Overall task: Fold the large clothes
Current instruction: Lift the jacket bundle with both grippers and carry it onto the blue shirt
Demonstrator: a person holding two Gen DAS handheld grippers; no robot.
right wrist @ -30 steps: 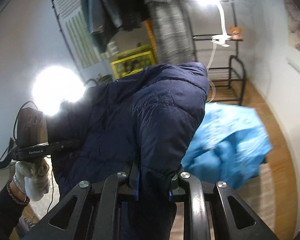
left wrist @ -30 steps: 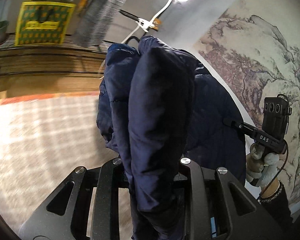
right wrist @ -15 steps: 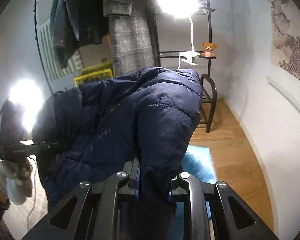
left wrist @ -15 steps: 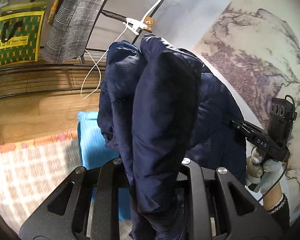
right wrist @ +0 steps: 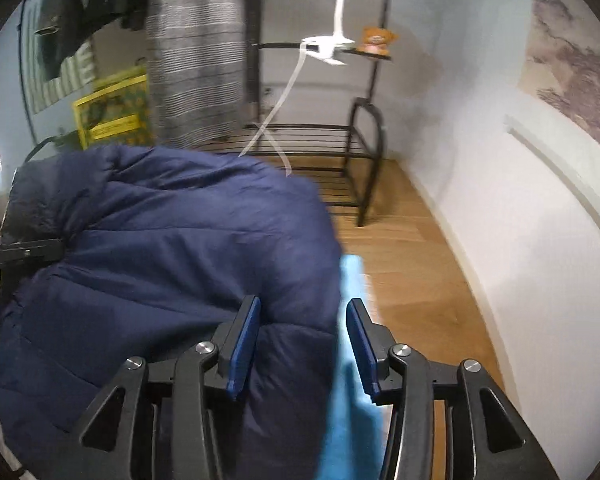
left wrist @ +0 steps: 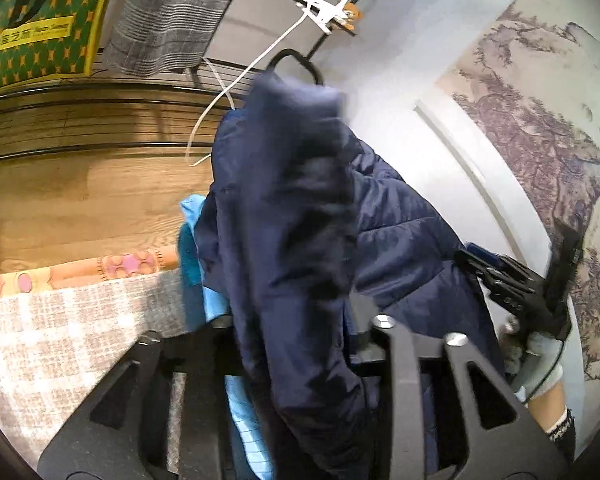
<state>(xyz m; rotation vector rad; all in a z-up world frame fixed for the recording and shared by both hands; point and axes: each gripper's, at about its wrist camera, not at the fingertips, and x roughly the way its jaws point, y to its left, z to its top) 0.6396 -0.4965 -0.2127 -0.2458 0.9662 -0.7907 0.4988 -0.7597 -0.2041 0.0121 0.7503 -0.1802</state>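
On the left, the left gripper (left wrist: 300, 332) had a thick fold of the navy puffer jacket (left wrist: 300, 240) running up between its fingers; its jaws were opening, though the padding still filled the gap and whether the pads still pressed on it could not be told. The jacket hung bunched above a bright blue garment (left wrist: 204, 292) lying on the checked grey cloth (left wrist: 60, 320), presumably so it could be dropped there as the next layer of the pile.

To the right, the right gripper (right wrist: 304, 344) was opening as well: its blue pads (right wrist: 244, 340) stood apart, the left one against the quilted fabric, the right one clear of it with blue cloth showing behind. Both hands seemed to be letting go together, likely to keep the fold even.
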